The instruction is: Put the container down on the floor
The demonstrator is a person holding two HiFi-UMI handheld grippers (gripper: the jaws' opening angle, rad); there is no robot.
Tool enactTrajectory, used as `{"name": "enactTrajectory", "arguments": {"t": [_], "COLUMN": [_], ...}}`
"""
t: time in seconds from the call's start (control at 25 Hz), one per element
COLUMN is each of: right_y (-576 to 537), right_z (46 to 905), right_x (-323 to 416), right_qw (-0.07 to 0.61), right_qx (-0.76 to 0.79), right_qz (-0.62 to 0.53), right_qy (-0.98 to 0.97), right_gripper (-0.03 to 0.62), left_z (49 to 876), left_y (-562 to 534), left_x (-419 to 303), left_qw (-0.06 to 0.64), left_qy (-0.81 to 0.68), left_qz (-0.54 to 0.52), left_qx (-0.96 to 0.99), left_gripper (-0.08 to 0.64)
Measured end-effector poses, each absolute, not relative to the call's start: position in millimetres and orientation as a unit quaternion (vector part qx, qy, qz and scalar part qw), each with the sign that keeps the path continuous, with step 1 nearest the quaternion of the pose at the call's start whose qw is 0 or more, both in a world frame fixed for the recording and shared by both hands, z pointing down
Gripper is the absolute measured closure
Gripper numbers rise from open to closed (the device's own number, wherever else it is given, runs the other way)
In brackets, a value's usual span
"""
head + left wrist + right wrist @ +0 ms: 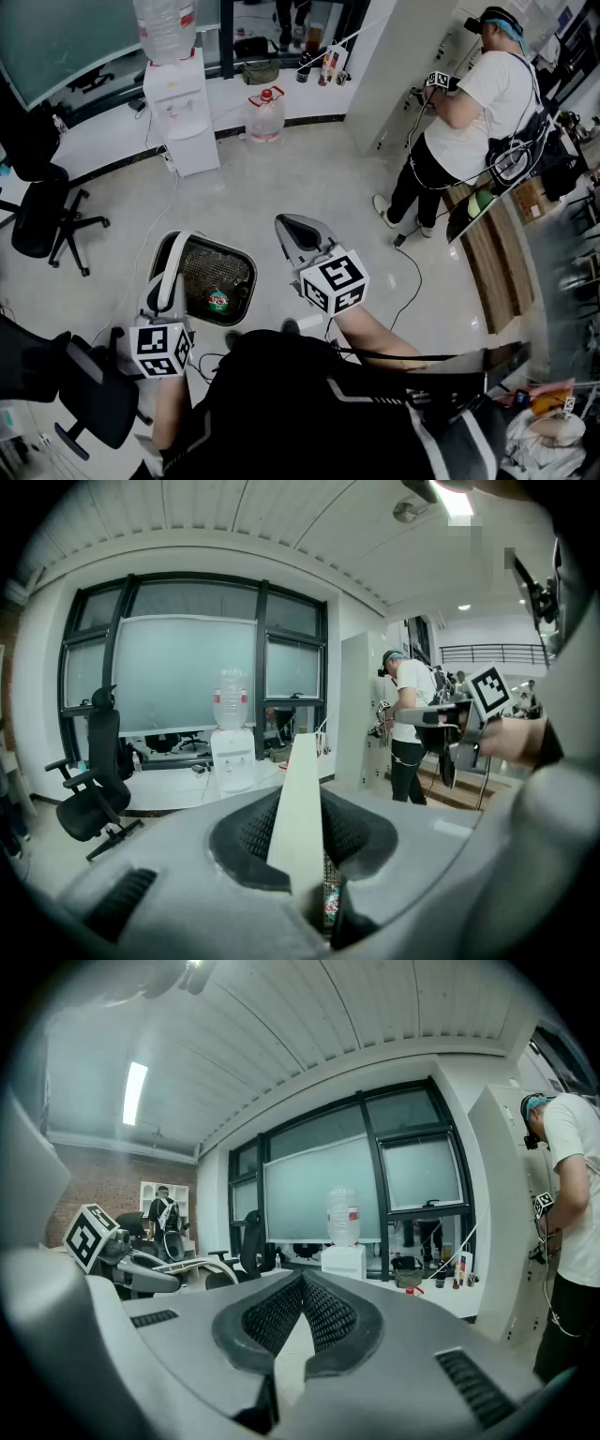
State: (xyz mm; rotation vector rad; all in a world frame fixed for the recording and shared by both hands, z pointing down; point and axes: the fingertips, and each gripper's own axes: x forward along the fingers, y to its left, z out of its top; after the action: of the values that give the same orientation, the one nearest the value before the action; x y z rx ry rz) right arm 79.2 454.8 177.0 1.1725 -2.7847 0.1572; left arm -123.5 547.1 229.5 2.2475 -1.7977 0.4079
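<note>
The container (202, 272) is a black mesh bin with a pale rim and a coloured wrapper (217, 300) lying inside. It hangs over the light floor just ahead of me, at the lower left of the head view. My left gripper (167, 281) is shut on its near rim. In the left gripper view the white rim strip (300, 789) stands upright between the dark pads, with mesh (328, 892) showing below. My right gripper (289, 228) floats to the right of the bin, apart from it. Its jaws meet at the tip (302, 1283) with nothing between them.
A water dispenser (183, 112) and a large water jug (265, 114) stand by the far wall. Black office chairs sit at the left (42, 211) and the lower left (84, 389). Another person (469, 112) stands at the right beside a wooden bench (497, 253). A cable (412, 281) trails on the floor.
</note>
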Motion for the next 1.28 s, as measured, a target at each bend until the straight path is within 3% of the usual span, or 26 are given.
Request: {"name": "enactTrajectory", "arguments": {"t": [0.28,1.0,1.28], "right_y": [458.0,447.2,459.5], "right_z": [178.8,179.6,190.6], "right_x": [69.2,31.5,3.0], "right_qw": [0.077,0.048,0.079], "right_qx": [0.364,0.377,0.375], "right_qz": [0.041,0.076,0.046], "right_qy": [-0.927,-0.922,-0.922], "right_gripper": [0.586,0.586,0.586], "left_z": [224.9,236.4,244.8], "left_y": [545.0,542.7,548.0], "left_x": [-127.0,-169.8,-194.8], "left_qw": [0.114,0.130,0.121], "left_qy": [-0.620,-0.615,-0.600], "left_qz": [0.132,0.122,0.126], "left_qx": [0.765,0.768,0.781], "left_gripper": [0.488,0.487,0.486]}}
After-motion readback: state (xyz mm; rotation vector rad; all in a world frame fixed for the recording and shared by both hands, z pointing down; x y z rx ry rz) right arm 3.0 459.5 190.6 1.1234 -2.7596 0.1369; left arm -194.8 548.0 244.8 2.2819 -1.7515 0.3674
